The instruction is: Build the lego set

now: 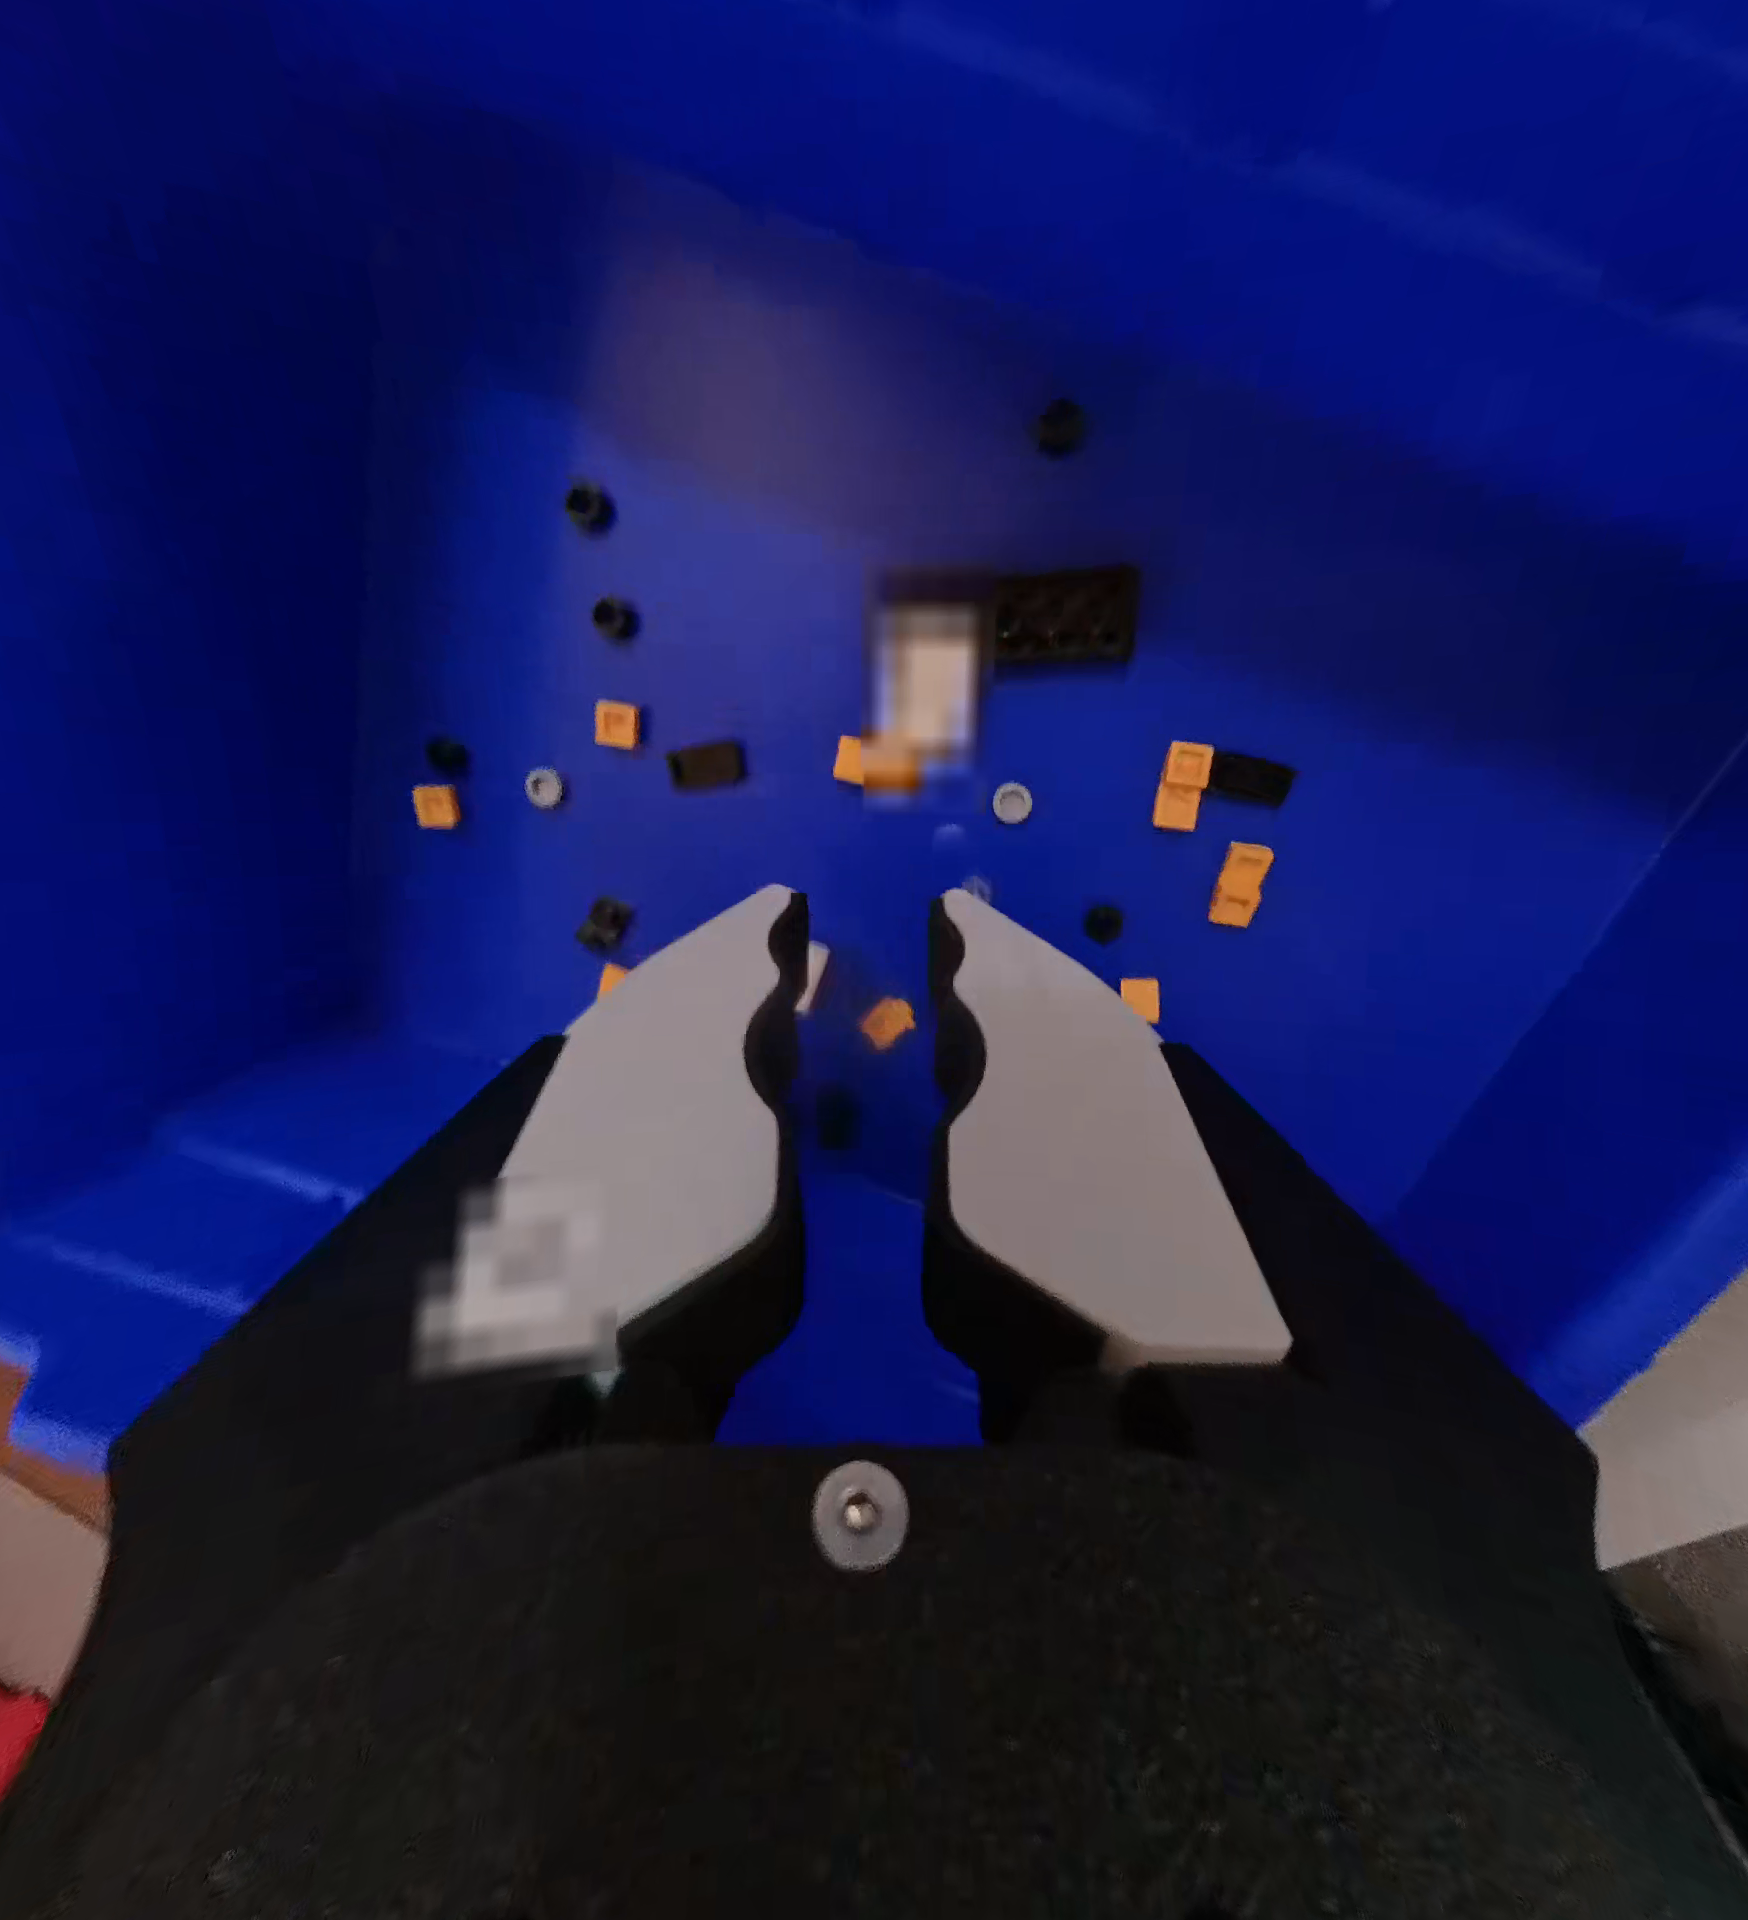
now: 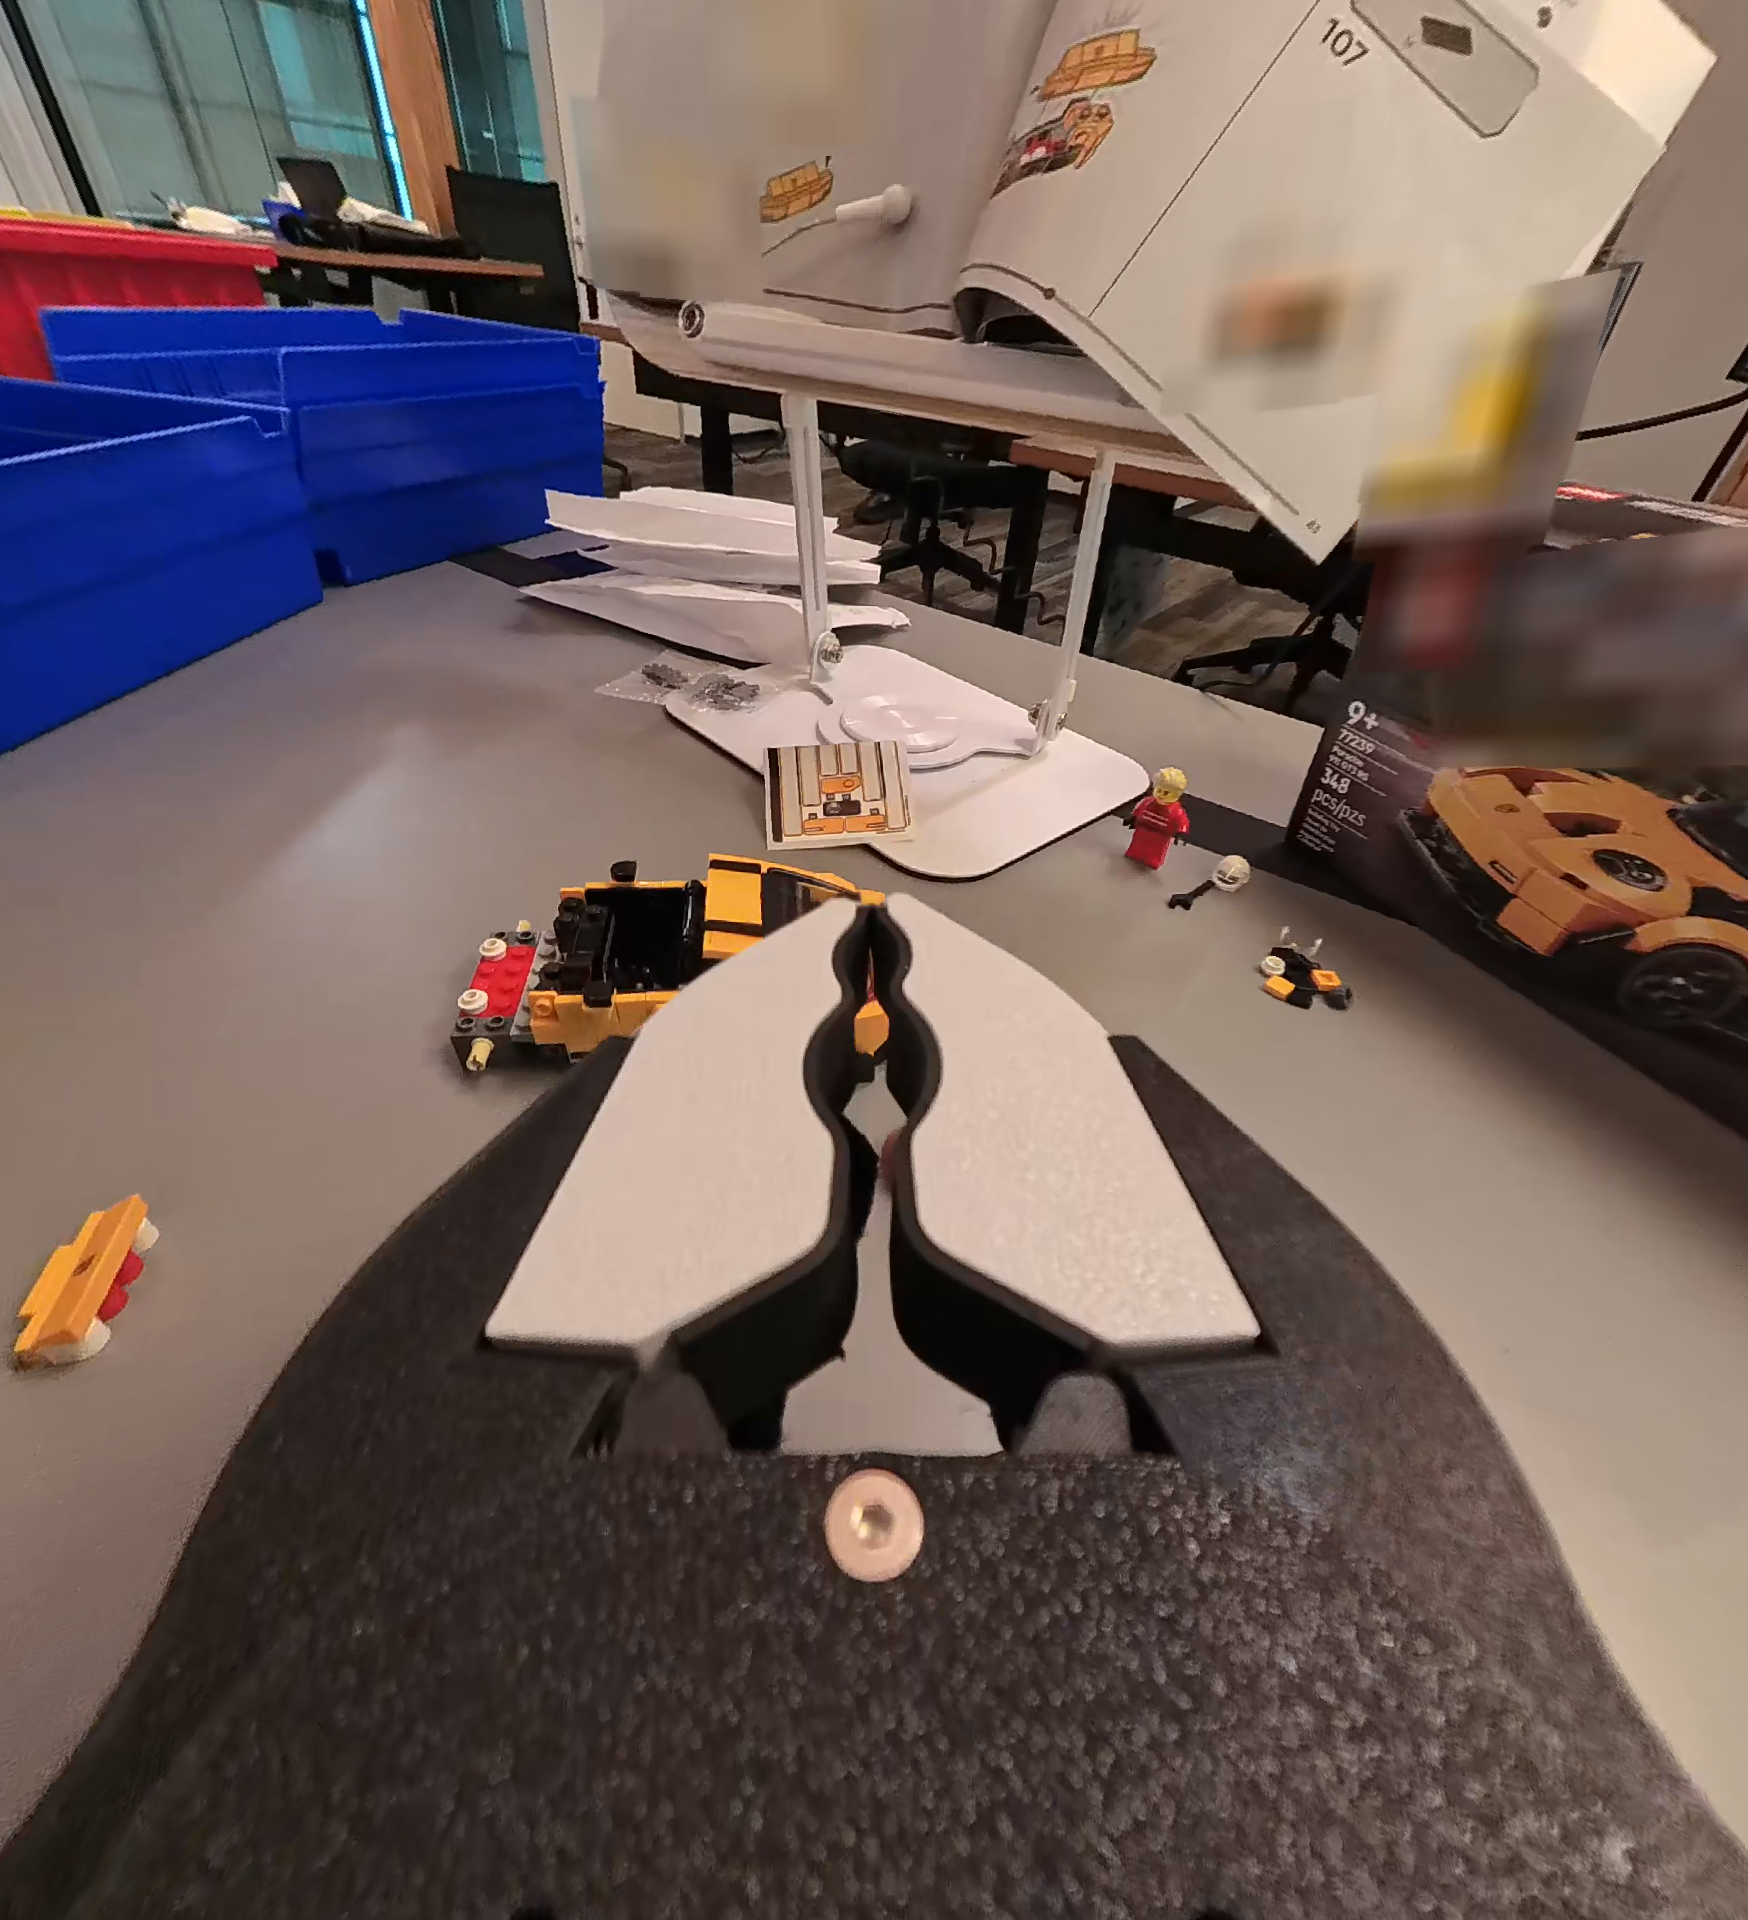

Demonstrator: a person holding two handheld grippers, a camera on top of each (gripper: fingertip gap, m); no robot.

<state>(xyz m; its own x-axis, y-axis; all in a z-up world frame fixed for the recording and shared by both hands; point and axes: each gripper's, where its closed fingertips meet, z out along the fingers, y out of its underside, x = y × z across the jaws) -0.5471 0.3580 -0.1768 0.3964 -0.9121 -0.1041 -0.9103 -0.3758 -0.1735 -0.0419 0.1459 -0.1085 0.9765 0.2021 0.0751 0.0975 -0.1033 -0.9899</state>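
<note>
My build is partway: the orange and black car (image 2: 641, 961) sits at centre frame on the grey desk (image 2: 278, 935) with its cockpit open and red rear plates bare, and a small orange sub-assembly (image 2: 85, 1283) lies apart at lower left. My right hand-held gripper (image 2: 868, 920) is pressed closed just in front of the car, holding nothing I can make out. My left hand-held gripper (image 1: 865, 914), parted and empty, hangs in the blue bin (image 1: 226, 623), whose floor holds scattered small orange pieces (image 1: 1239, 883), black pieces (image 1: 1062, 613) and grey rings (image 1: 1012, 802).
</note>
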